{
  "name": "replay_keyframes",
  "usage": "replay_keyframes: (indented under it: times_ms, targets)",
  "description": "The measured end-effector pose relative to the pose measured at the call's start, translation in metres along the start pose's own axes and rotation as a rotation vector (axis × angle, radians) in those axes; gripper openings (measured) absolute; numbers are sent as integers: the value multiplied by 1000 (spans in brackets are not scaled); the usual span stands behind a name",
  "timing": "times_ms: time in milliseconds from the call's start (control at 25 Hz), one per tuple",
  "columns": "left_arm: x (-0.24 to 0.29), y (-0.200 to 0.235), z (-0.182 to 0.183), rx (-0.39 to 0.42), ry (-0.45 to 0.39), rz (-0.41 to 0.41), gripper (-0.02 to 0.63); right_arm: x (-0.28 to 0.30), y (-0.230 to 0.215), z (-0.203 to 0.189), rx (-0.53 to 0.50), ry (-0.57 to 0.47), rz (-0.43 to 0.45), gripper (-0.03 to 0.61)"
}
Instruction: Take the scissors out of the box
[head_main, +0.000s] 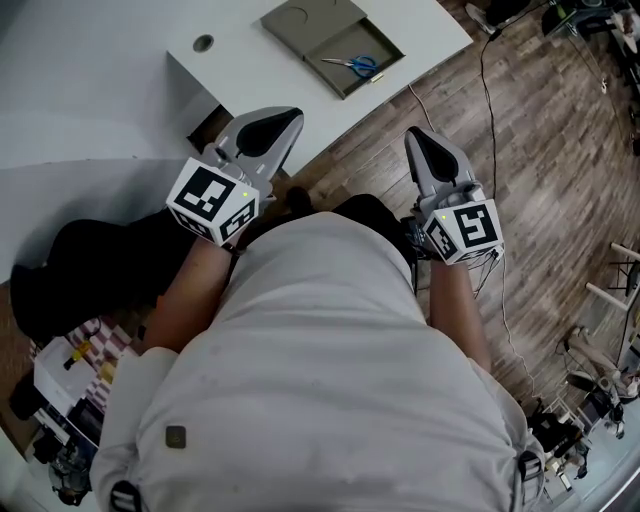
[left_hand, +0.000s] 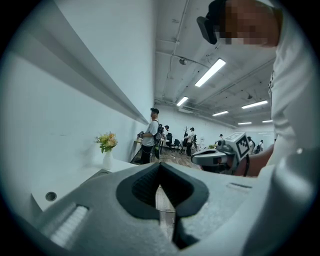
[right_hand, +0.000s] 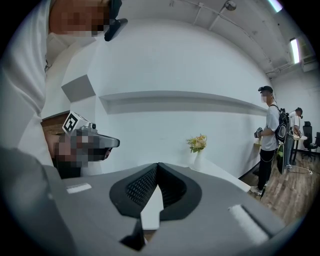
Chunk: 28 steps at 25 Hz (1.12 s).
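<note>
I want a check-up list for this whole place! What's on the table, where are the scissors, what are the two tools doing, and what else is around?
Surface: white table, mostly bare, with a round hole.
Job's things: open box on the table; blue-handled scissors lie inside it, untouched.
Clutter: vase of flowers on the white top; mixed items at the person's lower left, too small to name.
Tools: left tool and right tool are both shut and empty, held near the person's body, away from the box.
Cables: black cable across the floor.
Surroundings: wooden floor; people standing far off.
</note>
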<state>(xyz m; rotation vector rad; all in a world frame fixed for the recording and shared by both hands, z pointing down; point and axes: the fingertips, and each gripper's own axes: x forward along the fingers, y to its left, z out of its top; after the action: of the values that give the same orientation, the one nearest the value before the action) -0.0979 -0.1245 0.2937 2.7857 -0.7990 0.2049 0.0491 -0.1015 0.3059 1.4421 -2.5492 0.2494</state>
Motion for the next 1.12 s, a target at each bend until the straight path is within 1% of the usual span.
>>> replay_keyframes:
  times_ms: [160, 280, 520, 760, 1000, 1120]
  targets:
    - [11, 5, -2, -5, 9, 1, 5, 10, -12, 1, -9, 7, 10, 11]
    - [23, 13, -4, -11, 18, 17, 5, 23, -27, -1, -13, 13, 31, 11]
    - [51, 27, -3, -37, 30, 72, 5, 56, -60, 0, -69, 59, 111, 17]
    - [80, 48, -7, -73, 42, 128, 5, 92, -89, -3, -93, 99, 193, 26]
    - [110, 61, -14, -96, 63, 155, 5, 121, -116, -17, -133, 161, 259, 43]
    - [123, 69, -19, -117, 75, 173, 5, 135, -126, -29, -151, 208, 298, 52]
